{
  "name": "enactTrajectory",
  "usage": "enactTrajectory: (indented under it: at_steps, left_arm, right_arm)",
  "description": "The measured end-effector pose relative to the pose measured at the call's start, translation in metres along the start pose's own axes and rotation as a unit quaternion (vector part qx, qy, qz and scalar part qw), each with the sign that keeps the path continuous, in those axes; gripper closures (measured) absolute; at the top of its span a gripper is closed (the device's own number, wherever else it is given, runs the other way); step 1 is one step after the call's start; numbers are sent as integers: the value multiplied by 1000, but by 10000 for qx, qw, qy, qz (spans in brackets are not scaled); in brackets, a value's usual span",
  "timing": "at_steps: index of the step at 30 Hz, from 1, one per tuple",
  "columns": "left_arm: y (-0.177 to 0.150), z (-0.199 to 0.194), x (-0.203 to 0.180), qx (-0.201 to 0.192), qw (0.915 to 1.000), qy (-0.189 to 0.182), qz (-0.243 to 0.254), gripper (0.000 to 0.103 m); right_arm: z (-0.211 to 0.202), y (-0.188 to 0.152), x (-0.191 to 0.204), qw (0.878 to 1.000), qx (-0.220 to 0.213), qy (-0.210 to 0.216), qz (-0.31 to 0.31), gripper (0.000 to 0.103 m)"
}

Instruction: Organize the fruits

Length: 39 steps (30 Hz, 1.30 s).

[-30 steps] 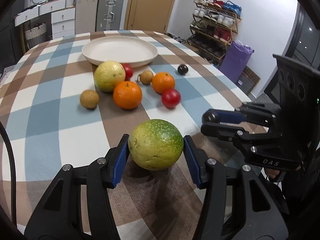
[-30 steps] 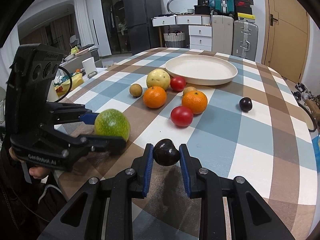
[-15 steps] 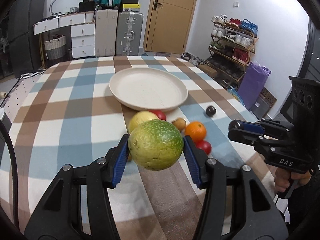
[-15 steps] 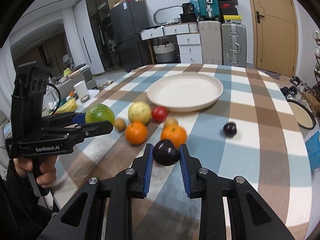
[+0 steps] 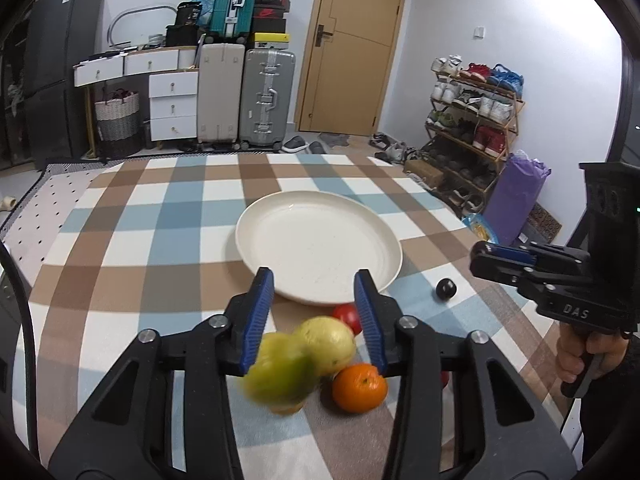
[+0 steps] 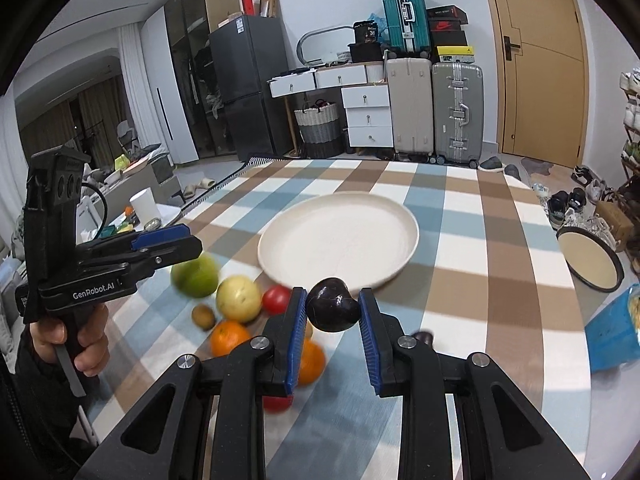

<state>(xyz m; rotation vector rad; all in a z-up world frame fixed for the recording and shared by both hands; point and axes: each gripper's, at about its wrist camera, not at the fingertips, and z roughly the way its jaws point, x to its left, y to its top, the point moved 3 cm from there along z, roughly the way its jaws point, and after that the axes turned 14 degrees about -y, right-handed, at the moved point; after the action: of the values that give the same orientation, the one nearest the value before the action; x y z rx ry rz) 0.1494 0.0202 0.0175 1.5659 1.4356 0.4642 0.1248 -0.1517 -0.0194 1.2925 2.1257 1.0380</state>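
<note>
My left gripper (image 5: 316, 312) is open and held high above the fruit pile. The green fruit (image 5: 280, 372) is blurred below its jaws, out of their grip; it also shows in the right wrist view (image 6: 196, 276). My right gripper (image 6: 332, 320) holds a dark plum (image 6: 332, 310) loosely between its blue pads, just short of the cream plate (image 6: 340, 240), which also shows in the left wrist view (image 5: 316, 248). A yellow fruit (image 5: 328, 340), an orange (image 5: 360, 386), a red fruit (image 5: 346, 316) and a second dark plum (image 5: 446, 289) lie on the checked cloth.
A kiwi (image 6: 203, 316), a second orange (image 6: 310, 362) and another red fruit (image 6: 278, 402) lie near my right gripper. The table's right edge (image 6: 588, 360) drops to the floor with a round board and a blue bag. Suitcases and drawers stand behind the table.
My left gripper has opened and the green fruit has dropped out of it toward the pile. Both grippers rose and moved toward the plate; the right jaws have widened slightly around the plum.
</note>
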Motion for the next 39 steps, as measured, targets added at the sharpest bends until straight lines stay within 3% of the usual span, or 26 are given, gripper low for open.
enactTrajectory:
  at_steps: [2,7,10,14,19,20,21,23,26,29,39]
  left_arm:
    - [-2,5,2,102,9998,147,87,65]
    - [-29,16,14,413,9991,105,-89,65]
    - [-44,12,27,520,9980,318,-170,65]
    - [-52,-2,43,447,9973,448,-375,51]
    - [-52,-22,53,194,9941,976,-441,42]
    - [-49,-31,59,112,9906,1301,-409,33]
    - [-47,-39,64,31,9878,1505,-402,16]
    - [-44,-58,83,-227,9835,1707,-558,6]
    - [-48,-71,106,-309,9823,1596,-932,5]
    - [-54,-68,106,-180,9850,1494,-848,5]
    - [-76,-12,46,557,9948,620,-581,5]
  right_arm:
    - [6,4,-1,10000,33,-58,-1,76]
    - [16,-3,1,9999,138,-60,-75,76]
    - [20,-10,1,9998,210,-29,-47,76]
    - [18,-18,1,9998,204,42,-26,76]
    - [20,-22,-1,9997,231,87,3,76]
    - [21,-22,-1,9996,253,82,-7,76]
    - [22,-22,0,9996,263,65,-29,76]
    - [21,-20,1,9997,248,65,-52,76]
    - [20,-18,3,9998,207,48,-32,76]
    - [20,-16,4,9998,182,29,-11,76]
    - [21,-19,3,9994,333,9,-51,76]
